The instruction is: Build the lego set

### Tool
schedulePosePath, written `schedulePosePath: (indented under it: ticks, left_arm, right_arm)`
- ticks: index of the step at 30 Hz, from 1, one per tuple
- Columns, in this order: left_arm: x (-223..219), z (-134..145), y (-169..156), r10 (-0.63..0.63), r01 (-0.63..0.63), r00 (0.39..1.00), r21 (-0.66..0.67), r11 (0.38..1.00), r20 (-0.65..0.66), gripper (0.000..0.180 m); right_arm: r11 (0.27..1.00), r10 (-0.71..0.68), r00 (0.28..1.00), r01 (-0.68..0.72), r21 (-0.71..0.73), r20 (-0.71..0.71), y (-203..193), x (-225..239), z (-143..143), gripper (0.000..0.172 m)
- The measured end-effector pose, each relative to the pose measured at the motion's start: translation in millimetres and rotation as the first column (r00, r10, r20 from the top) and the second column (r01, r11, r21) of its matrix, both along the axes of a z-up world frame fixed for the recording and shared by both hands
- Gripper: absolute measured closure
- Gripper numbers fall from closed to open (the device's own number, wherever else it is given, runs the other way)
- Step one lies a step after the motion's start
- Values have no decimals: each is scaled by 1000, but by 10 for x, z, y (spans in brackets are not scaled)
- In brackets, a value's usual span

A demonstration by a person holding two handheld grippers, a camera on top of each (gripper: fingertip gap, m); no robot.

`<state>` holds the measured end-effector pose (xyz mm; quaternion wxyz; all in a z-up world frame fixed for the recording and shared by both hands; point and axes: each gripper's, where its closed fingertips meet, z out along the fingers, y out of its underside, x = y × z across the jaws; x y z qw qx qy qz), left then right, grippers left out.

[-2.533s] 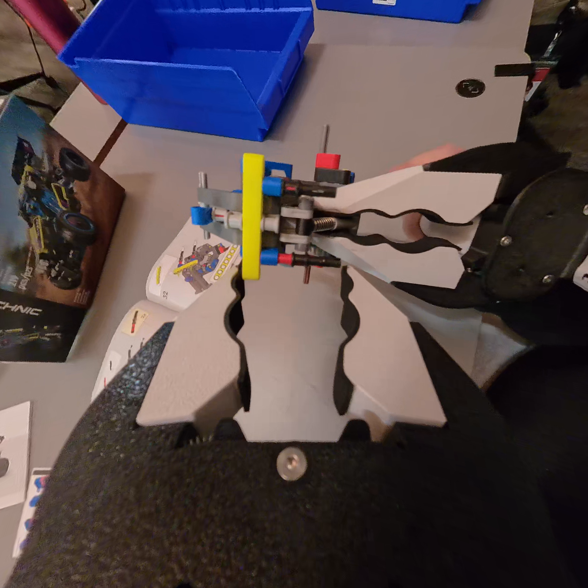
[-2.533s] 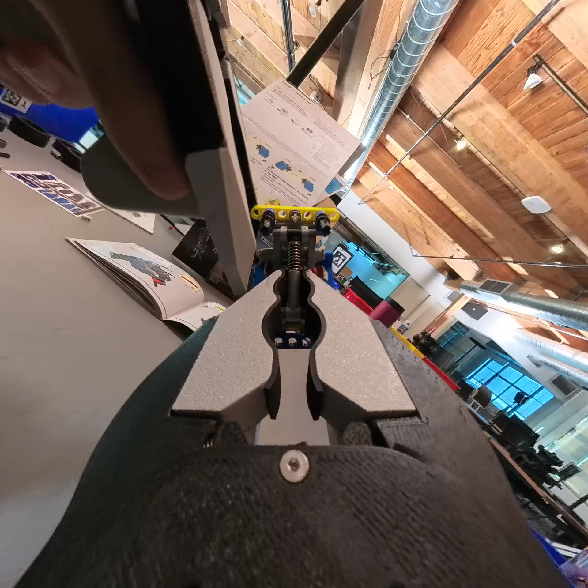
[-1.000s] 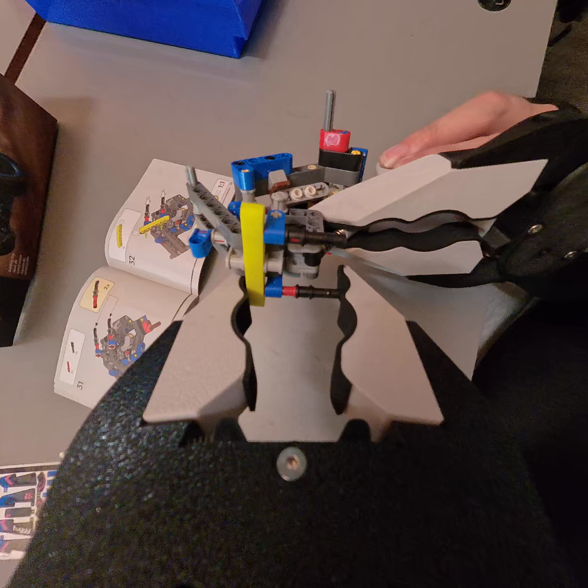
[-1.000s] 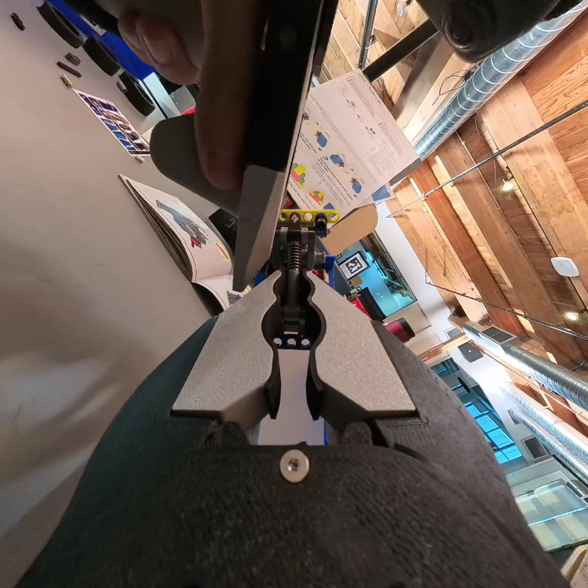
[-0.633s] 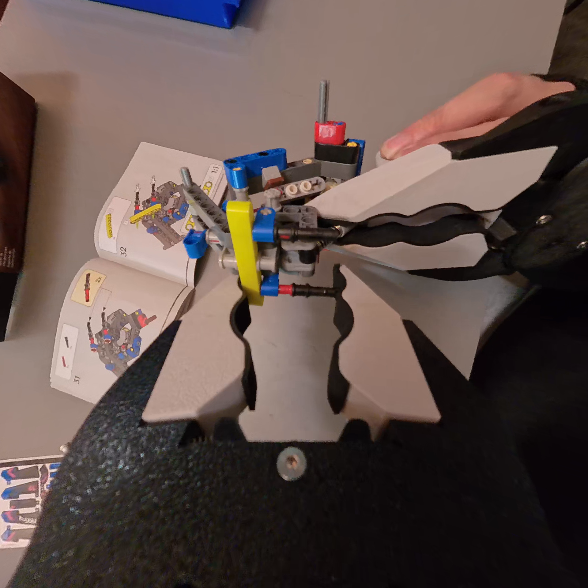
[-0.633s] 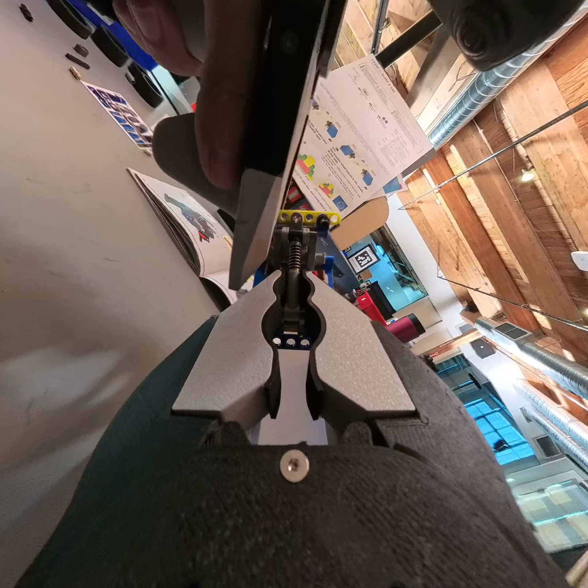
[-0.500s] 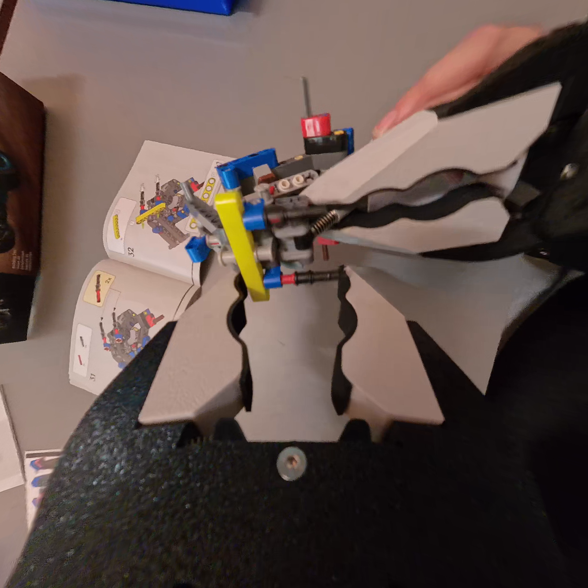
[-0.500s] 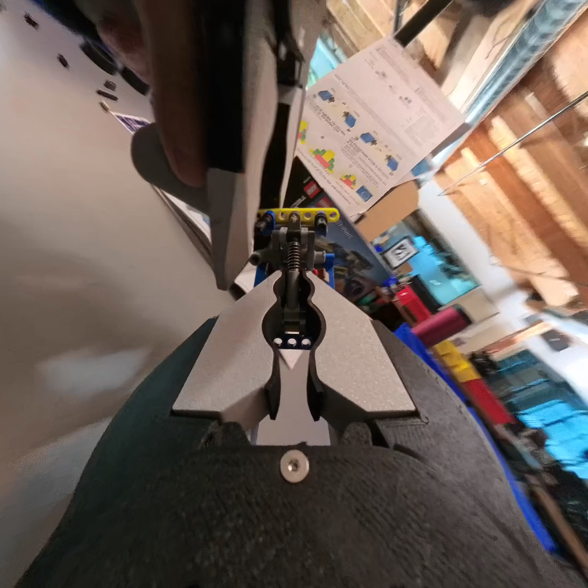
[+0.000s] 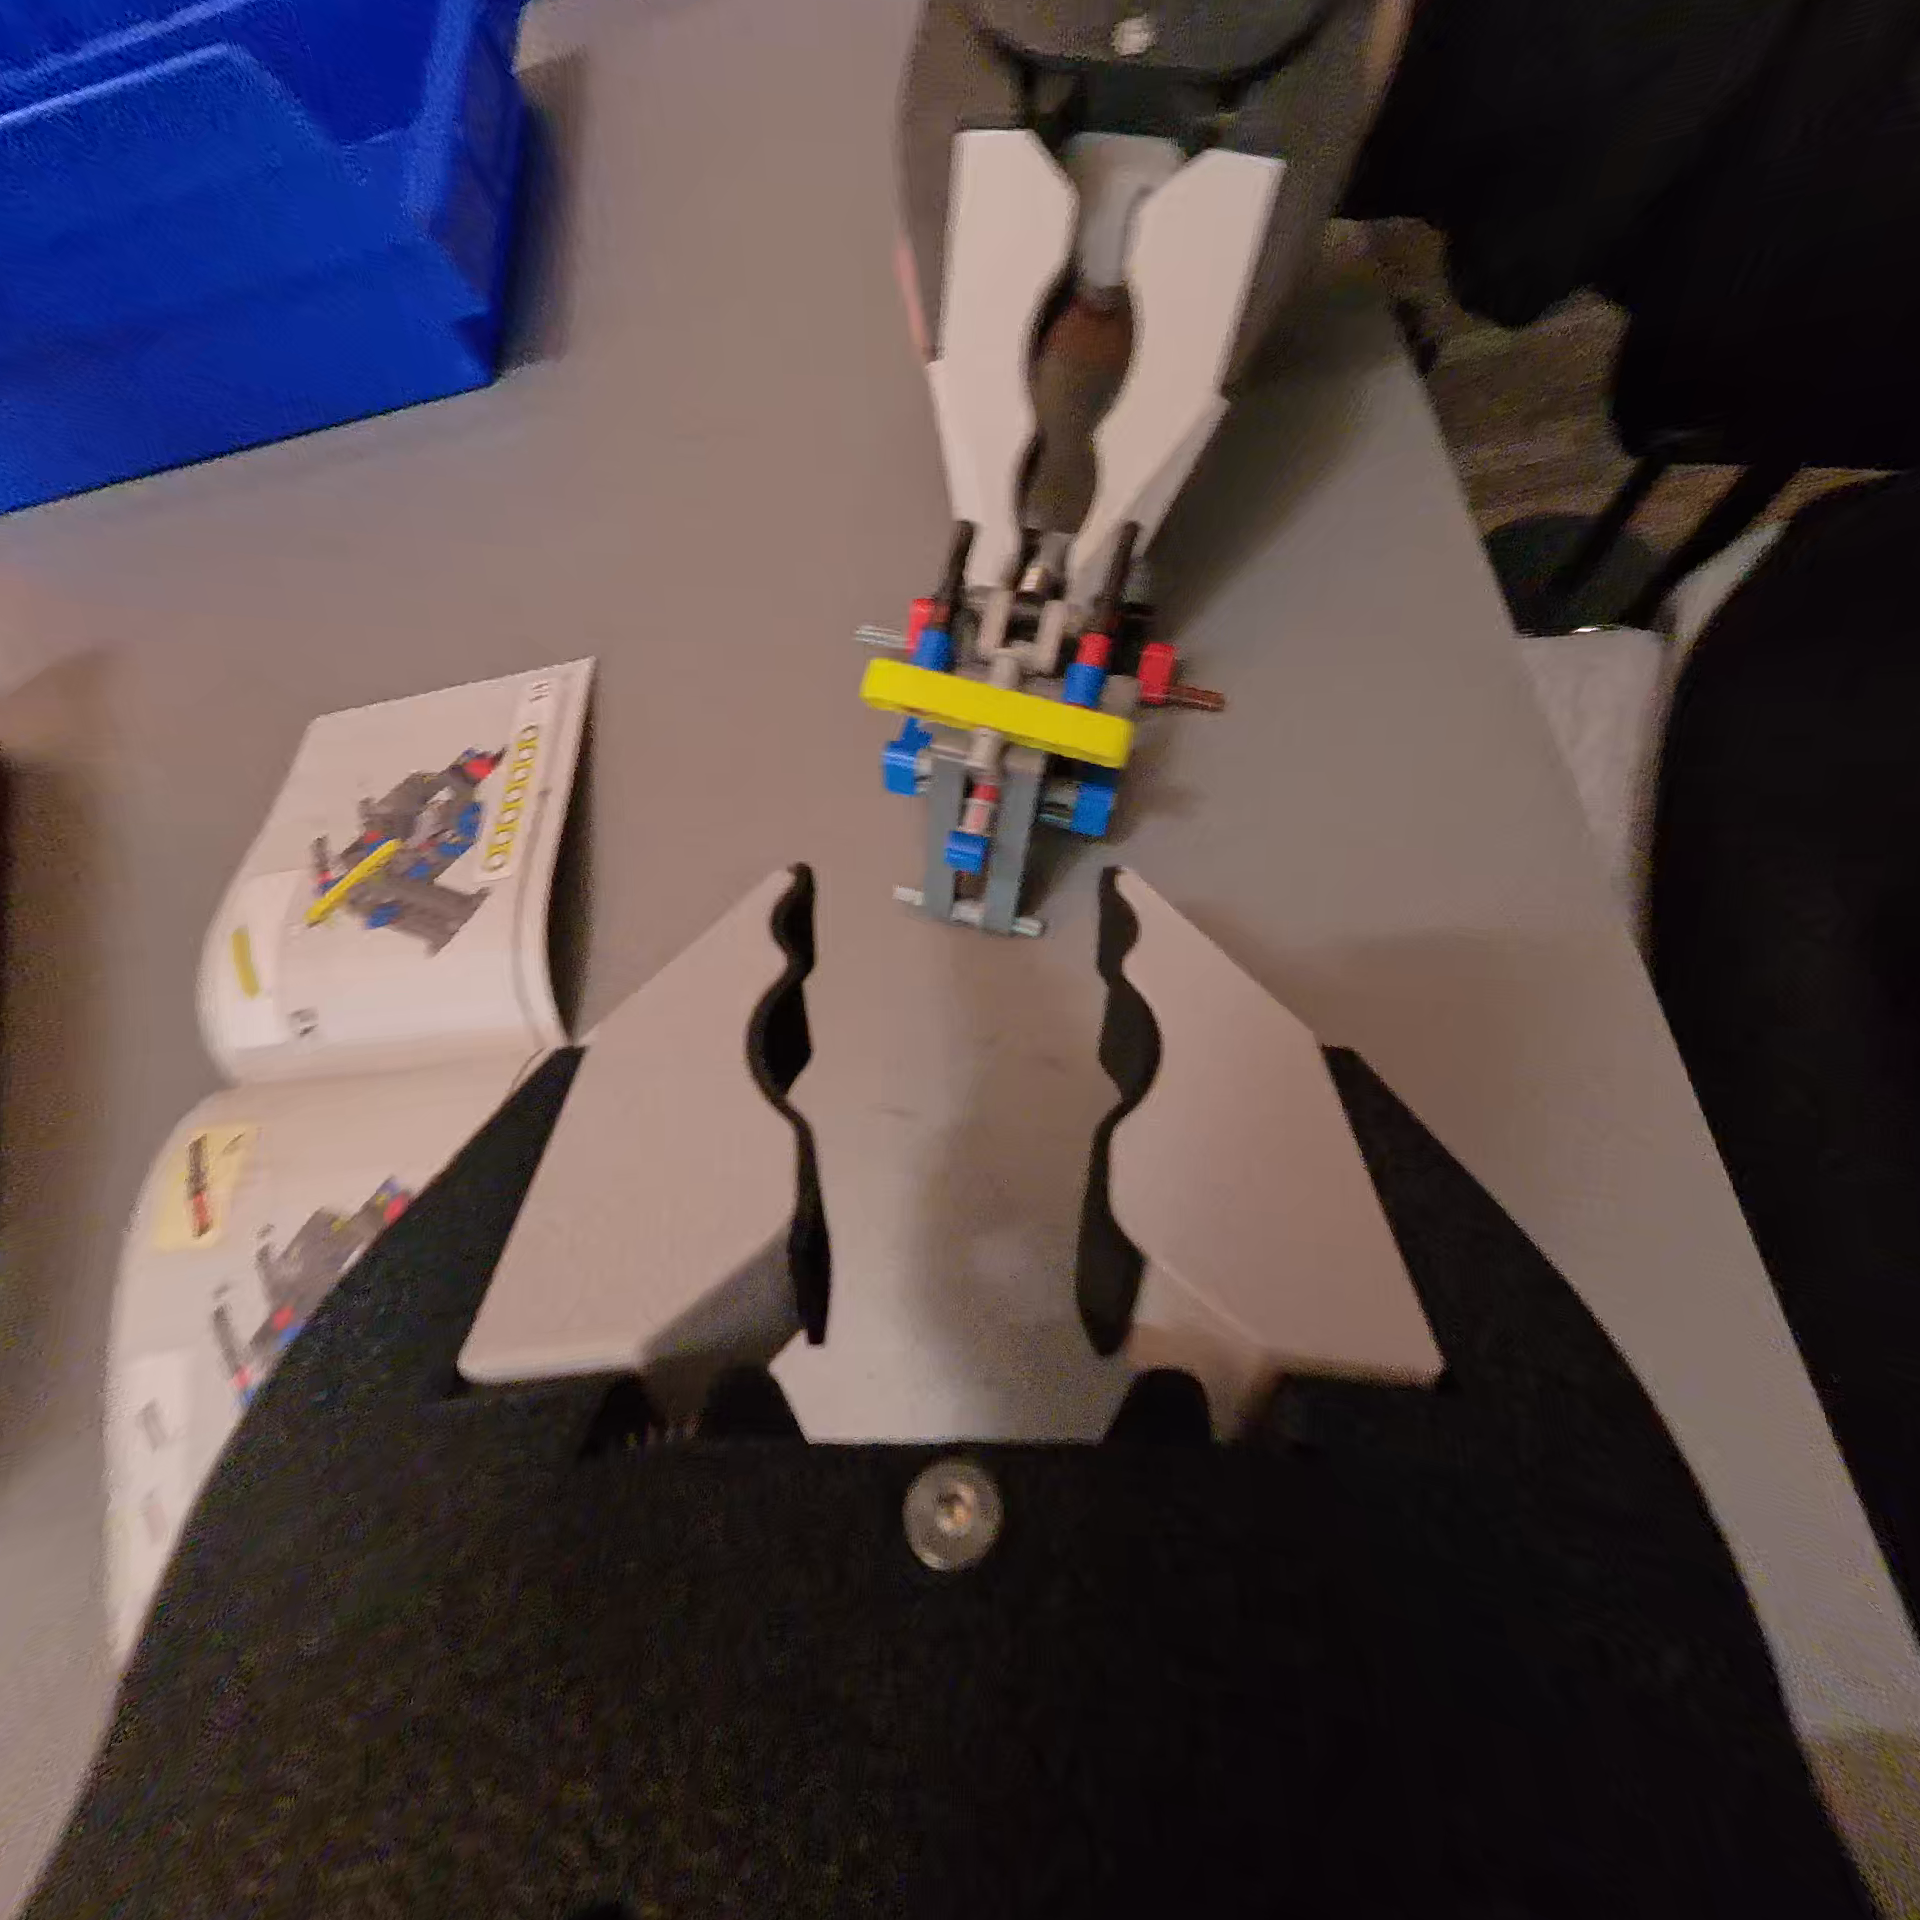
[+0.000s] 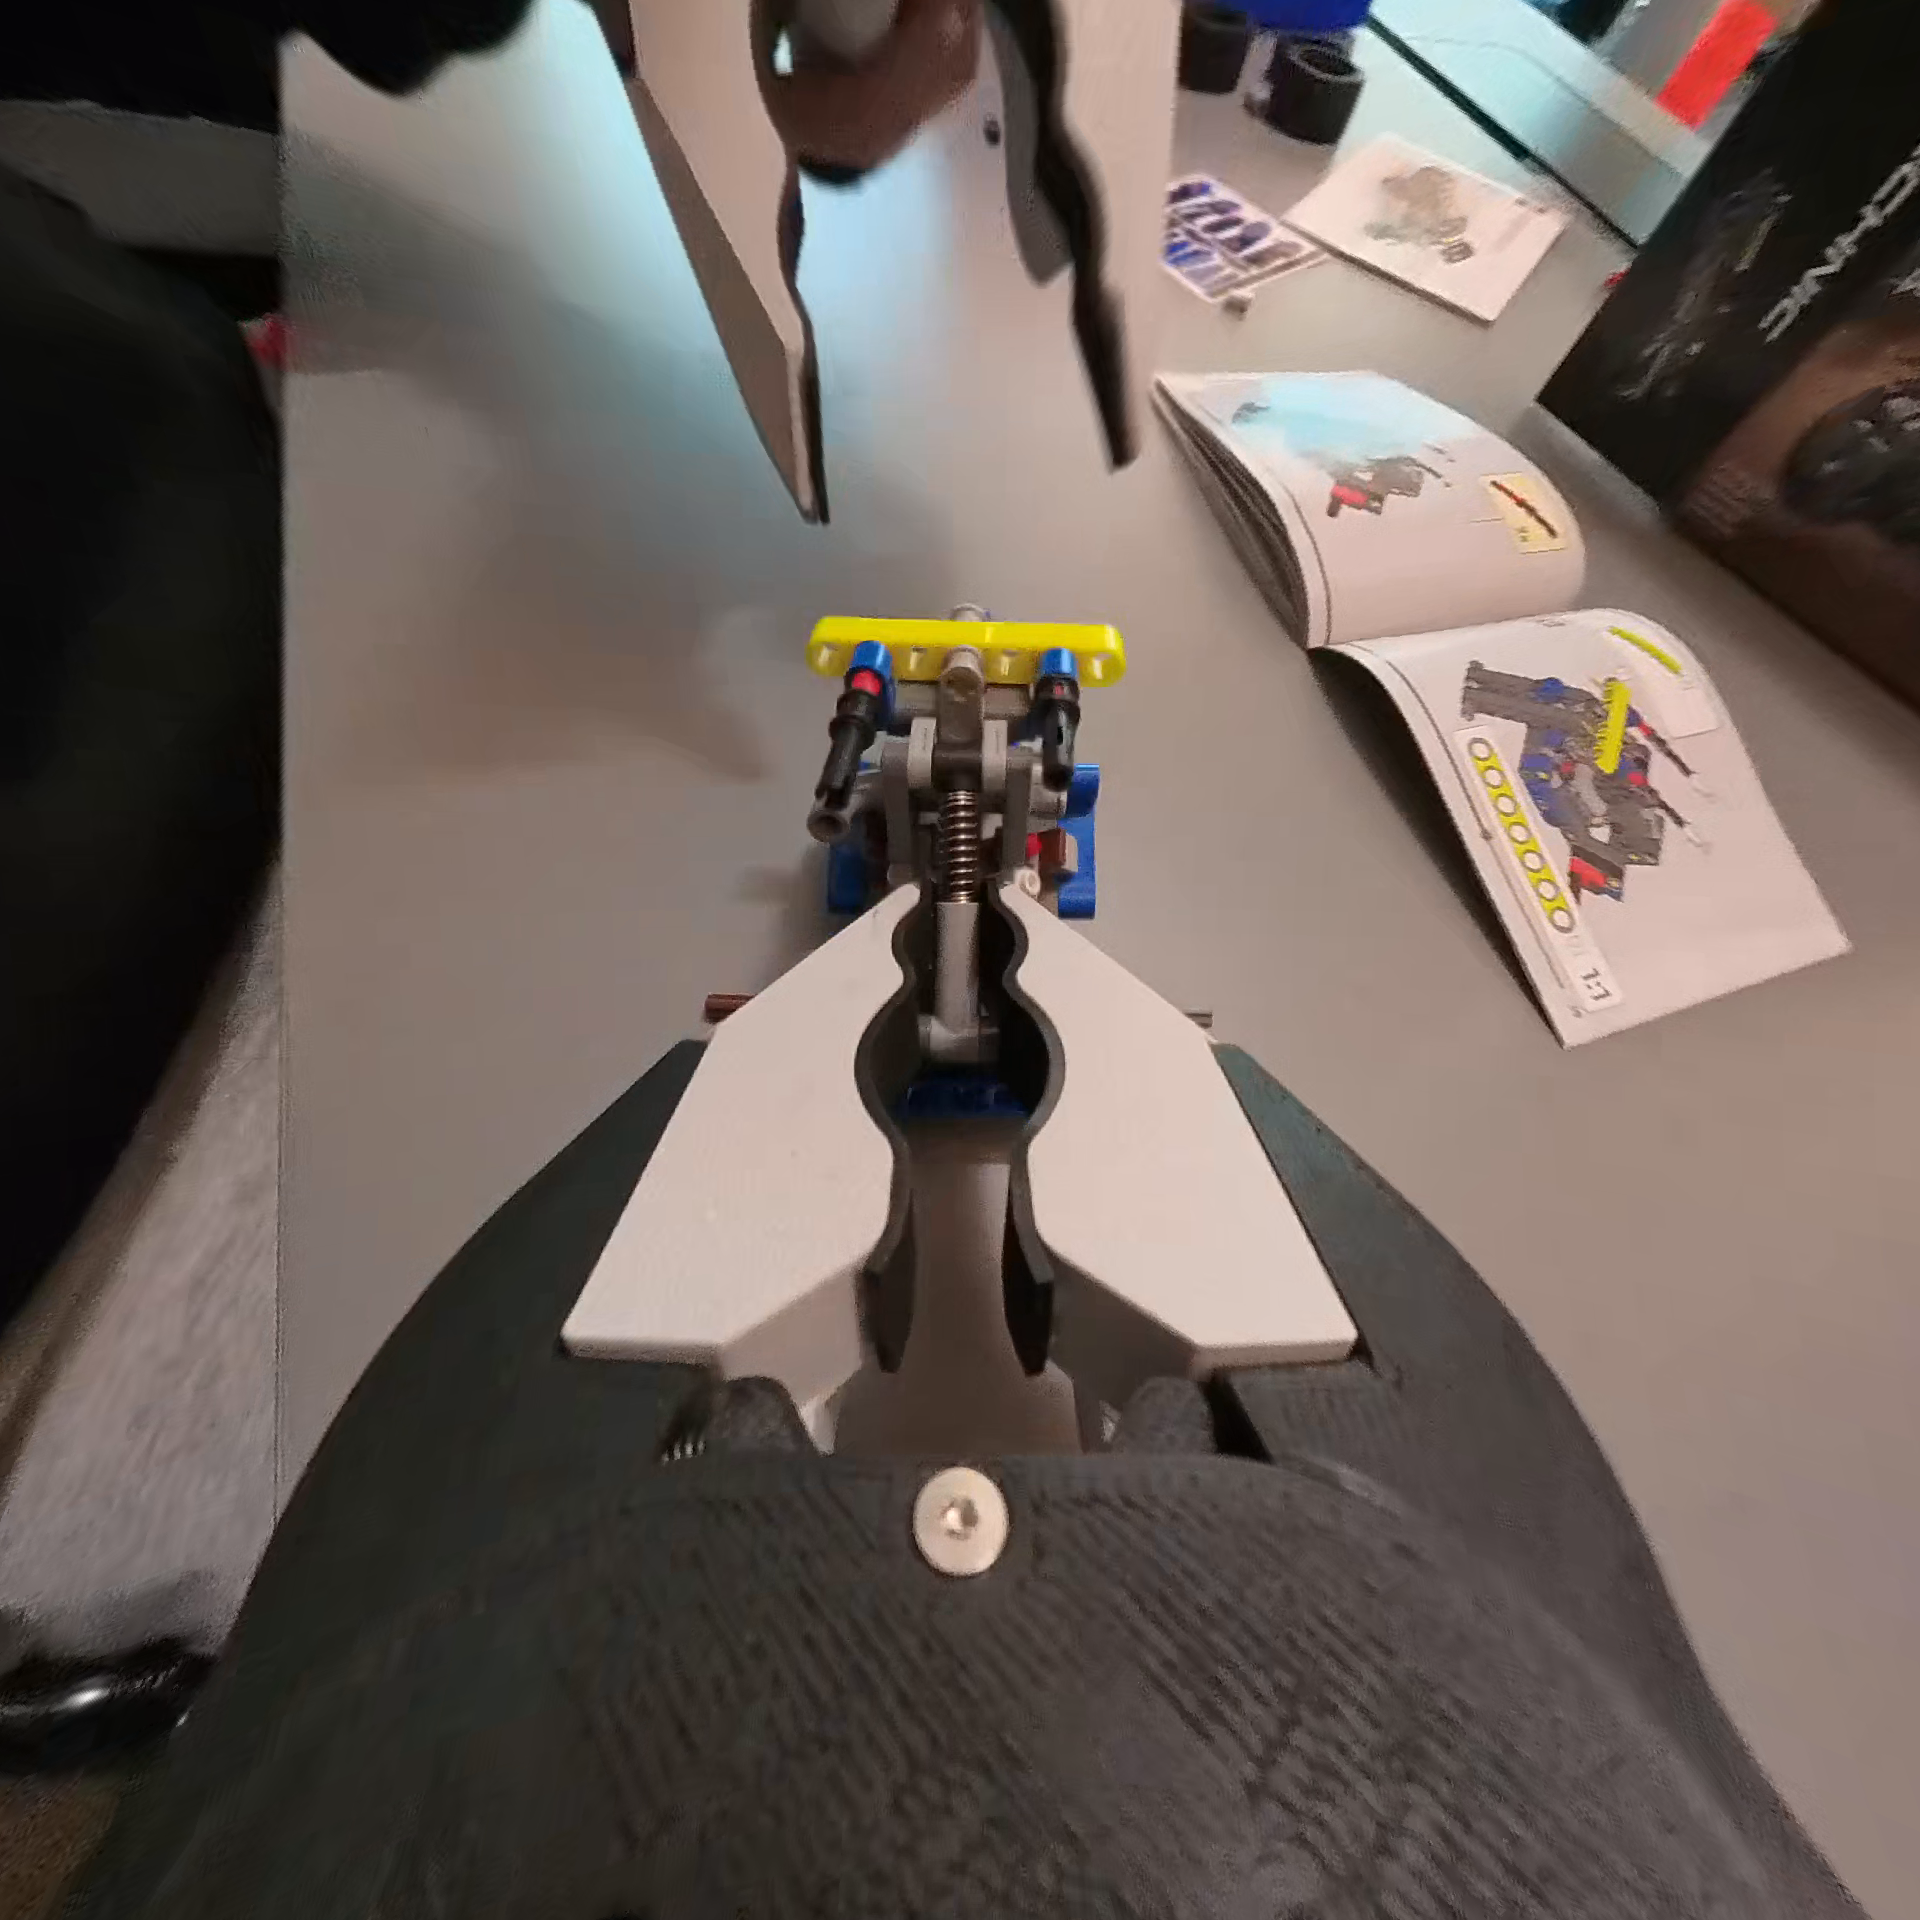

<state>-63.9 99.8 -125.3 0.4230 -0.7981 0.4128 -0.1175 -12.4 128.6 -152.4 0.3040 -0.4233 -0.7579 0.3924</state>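
My right gripper (image 10: 961,896) is shut on the grey spring-shaft of a small brick assembly (image 10: 961,748) with a yellow beam (image 10: 966,636), blue connectors and black pins. It holds the assembly low over the grey table (image 10: 499,727); whether the assembly touches the table I cannot tell. In the left wrist view the right gripper (image 9: 1039,556) comes in from the top and the assembly (image 9: 992,748) points toward me. My left gripper (image 9: 956,883) is open, with the assembly's grey end just between its fingertips (image 9: 774,914), untouched. The left gripper also shows in the right wrist view (image 10: 966,486), facing mine.
An open instruction booklet (image 9: 395,883) lies left of the assembly and also shows in the right wrist view (image 10: 1507,675). A blue bin (image 9: 239,229) stands at the far left. A sticker sheet (image 10: 1236,249), a dark box (image 10: 1787,364) and black tyres (image 10: 1278,73) lie beyond. The table's edge (image 9: 1538,644) runs close on the right. The tips of one gripper are about 8 cm away from the tips of the other.
The right gripper swung round with the assembly, from side-on to head-on with the left gripper and down toward the table. The left gripper stayed open, and the yellow beam moved away from its fingertip.
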Motion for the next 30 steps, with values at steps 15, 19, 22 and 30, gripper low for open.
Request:
schedulePosePath:
  ticks: [15, 19, 22, 30]
  left_arm:
    - [199, -349, 130, -239, 246, 967, -72, 967, 93, 135]
    - [395, -368, 149, -311, 316, 946, -50, 948, 89, 137]
    - [493, -392, 179, -293, 296, 954, -40, 954, 67, 150]
    - [658, -433, 57, -135, 146, 987, -135, 980, 87, 157]
  right_arm:
    - [881, -467, 880, 471, -44, 86, 213, 446, 258, 94]
    - [700, -712, 702, 711, -63, 21, 127, 596, 375, 92]
    - [626, -779, 613, 774, -96, -135, -75, 370, 436, 102]
    - [542, -795, 541, 837, 82, -274, 20, 325, 371, 122]
